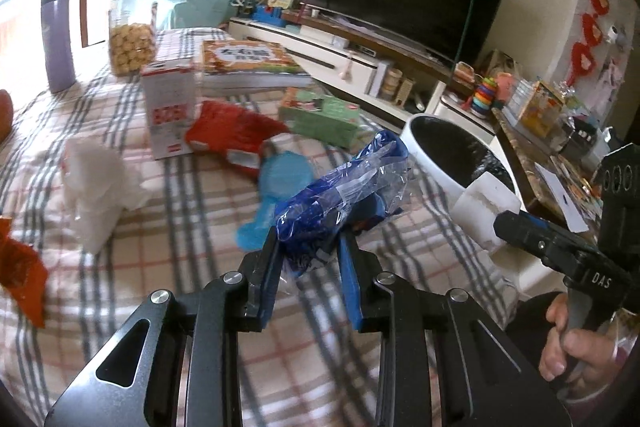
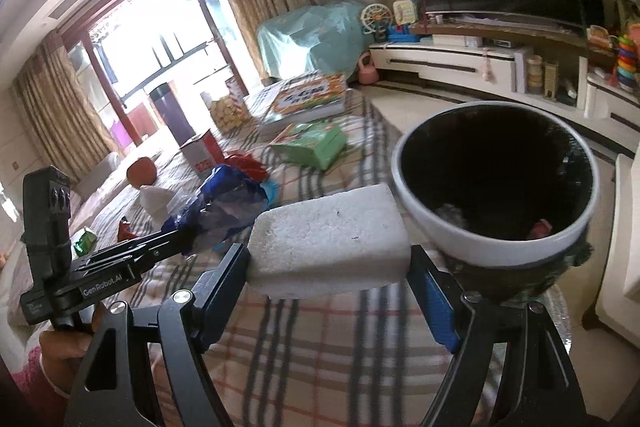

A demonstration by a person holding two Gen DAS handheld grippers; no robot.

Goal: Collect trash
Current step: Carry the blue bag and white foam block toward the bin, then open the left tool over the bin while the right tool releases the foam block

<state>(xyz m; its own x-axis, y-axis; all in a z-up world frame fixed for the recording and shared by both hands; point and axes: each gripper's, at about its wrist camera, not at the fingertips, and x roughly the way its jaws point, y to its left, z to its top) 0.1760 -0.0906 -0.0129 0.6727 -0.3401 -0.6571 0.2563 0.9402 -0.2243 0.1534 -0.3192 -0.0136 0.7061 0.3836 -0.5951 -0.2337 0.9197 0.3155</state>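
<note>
My left gripper [image 1: 310, 247] is pinching a crumpled blue and clear plastic wrapper [image 1: 340, 195], which is lifted above the plaid tablecloth [image 1: 180, 227]. My right gripper [image 2: 328, 267] is clamped on a white foam block [image 2: 328, 239], its jaws wide because the block is wide. The landmark is the white trash bin [image 2: 424, 227] with a black liner: the foam block is just beside its rim, on the near left side, and the wrapper is a little further left of it. Inside the bin I see some small scraps (one is pinkish).

Writing I can read: "DAS" on the right gripper body in the left view, and "GenRobot.AI" on the left gripper body in the right view. Far left of the bin lie a crumpled white tissue [image 1: 100, 183] and a red wrapper [image 1: 236, 135]. Behind it is a green box [image 1: 320, 115].
</note>
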